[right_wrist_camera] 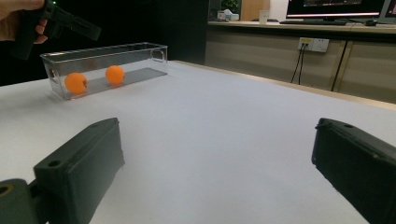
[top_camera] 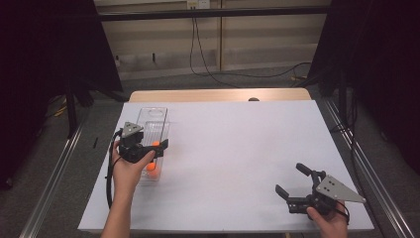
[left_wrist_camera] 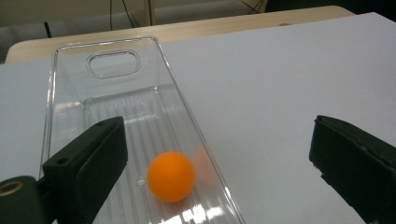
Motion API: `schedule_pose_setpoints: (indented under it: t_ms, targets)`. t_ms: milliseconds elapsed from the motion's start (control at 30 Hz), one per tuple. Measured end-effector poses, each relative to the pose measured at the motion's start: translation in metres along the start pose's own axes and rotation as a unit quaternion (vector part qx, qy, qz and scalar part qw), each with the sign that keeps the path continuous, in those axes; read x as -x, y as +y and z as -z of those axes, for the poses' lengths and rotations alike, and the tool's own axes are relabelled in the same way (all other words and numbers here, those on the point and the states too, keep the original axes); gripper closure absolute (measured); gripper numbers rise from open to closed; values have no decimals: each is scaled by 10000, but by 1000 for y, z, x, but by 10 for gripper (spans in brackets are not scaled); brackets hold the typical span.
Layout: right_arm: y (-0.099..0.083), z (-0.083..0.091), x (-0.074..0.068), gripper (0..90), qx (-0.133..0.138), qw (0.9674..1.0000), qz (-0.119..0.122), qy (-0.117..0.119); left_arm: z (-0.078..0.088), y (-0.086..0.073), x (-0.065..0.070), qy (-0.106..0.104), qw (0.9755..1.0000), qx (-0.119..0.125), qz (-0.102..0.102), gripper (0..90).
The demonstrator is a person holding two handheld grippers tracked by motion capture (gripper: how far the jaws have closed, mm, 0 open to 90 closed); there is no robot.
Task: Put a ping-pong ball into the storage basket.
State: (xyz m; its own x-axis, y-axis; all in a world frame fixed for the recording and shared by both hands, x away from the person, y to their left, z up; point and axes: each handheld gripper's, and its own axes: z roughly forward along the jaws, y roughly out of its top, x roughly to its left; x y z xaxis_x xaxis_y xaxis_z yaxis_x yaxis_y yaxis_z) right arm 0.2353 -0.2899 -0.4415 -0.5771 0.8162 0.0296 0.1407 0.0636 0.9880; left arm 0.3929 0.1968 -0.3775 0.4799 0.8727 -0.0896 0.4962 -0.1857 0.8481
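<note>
Two orange balls [right_wrist_camera: 76,82] are seen inside the clear bin [top_camera: 159,112] at table left, its long axis near-to-far. Left gripper [top_camera: 148,148] is held over it, jaws wide, empty. Right gripper [top_camera: 293,180], also wide, is well apart.

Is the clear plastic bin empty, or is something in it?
Not empty. The clear rectangular plastic bin holds two orange balls, resting apart on its floor in the right gripper view.

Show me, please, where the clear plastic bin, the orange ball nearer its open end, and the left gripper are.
clear plastic bin [left_wrist_camera: 112,63]: left gripper view, far end wall by the handle cut-out.
orange ball [left_wrist_camera: 171,176]: left gripper view, middle of the ball.
left gripper [top_camera: 159,150]: high view, midway between its open fingertips above the bin.
</note>
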Motion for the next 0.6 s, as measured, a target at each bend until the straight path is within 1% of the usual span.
schedule_pose_setpoints:
  t_ms: [100, 167, 233, 300, 367, 567, 600]
  targets:
    - [0, 0, 0, 15, 7, 10000, 2, -3, 3, -2, 0, -38, 10000, 52, 9, 37]
    - [0, 0, 1, 15, -10, 10000, -5, -3, 5, -3, 0, -113, 9999, 106, 32, 35]
    - [0, 0, 0, 15, 12, 10000, -15, -9, 6, -5, 1, -177, 9997, 169, -16, 30]
    - [0, 0, 0, 15, 2, 10000, -1, -1, 7, -7, 1, -252, 9995, 201, 32, 29]
    - [0, 0, 0, 15, -3, 10000, -1, 1, 9, -8, 3, -219, 9995, 231, -59, 30]
    - [0, 0, 0, 15, 13, 10000, 5, 8, 13, -13, 6, -326, 9988, 323, -183, 30]
    - [0, 0, 0, 15, 14, 10000, 16, 13, 14, -14, 6, -309, 9987, 349, -201, 30]
